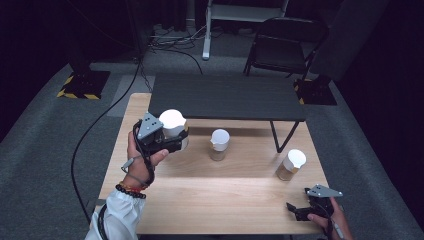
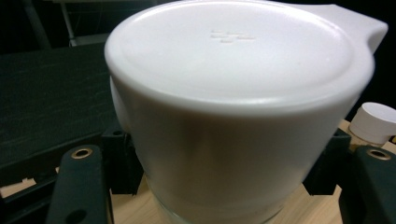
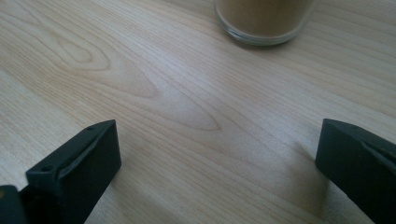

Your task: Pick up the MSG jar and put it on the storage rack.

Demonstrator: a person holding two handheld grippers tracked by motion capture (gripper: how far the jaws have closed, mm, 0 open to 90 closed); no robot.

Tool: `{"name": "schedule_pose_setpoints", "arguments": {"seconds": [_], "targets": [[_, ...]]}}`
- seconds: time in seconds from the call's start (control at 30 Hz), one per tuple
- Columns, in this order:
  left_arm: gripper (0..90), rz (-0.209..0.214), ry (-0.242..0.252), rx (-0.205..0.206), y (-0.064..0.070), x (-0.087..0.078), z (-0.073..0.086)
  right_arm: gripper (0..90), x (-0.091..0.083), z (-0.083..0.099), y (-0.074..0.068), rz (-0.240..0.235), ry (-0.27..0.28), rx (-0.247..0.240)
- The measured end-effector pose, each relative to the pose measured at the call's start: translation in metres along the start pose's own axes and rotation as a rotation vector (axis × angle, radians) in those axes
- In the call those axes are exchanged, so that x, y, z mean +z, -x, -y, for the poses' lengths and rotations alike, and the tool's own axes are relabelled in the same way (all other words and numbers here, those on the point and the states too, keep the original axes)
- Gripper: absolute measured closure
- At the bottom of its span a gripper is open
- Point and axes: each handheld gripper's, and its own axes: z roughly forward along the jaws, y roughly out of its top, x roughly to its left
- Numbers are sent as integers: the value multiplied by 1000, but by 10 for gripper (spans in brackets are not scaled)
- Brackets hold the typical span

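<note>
a pale wooden table (image 1: 200,190) carries two white-lidded jars (image 1: 219,144) (image 1: 291,164) and a low black stand (image 1: 225,97).

A: From where is the counter (image 1: 210,190) viewed?

B: From above its near edge, looking forward and down; the whole top is taken in from afar.

A: And the tool views?

B: The left is pressed close to a white-lidded jar (image 2: 238,116); the right is held low over bare wood. The jar (image 1: 173,127) is shared with the high view.
</note>
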Motion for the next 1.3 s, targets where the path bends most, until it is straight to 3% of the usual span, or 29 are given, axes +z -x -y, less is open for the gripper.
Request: {"name": "schedule_pose_setpoints", "arguments": {"seconds": [0.67,0.97,1.3], "targets": [[302,2,31,-13,-5,12,-20,0,0,0,-1,7,-1,5],[302,-2,54,-11,-6,15,-39,0,0,-1,-1,8,-1,8],[302,-13,48,-1,-5,33,-60,0,0,-1,-1,8,-1,8]]}}
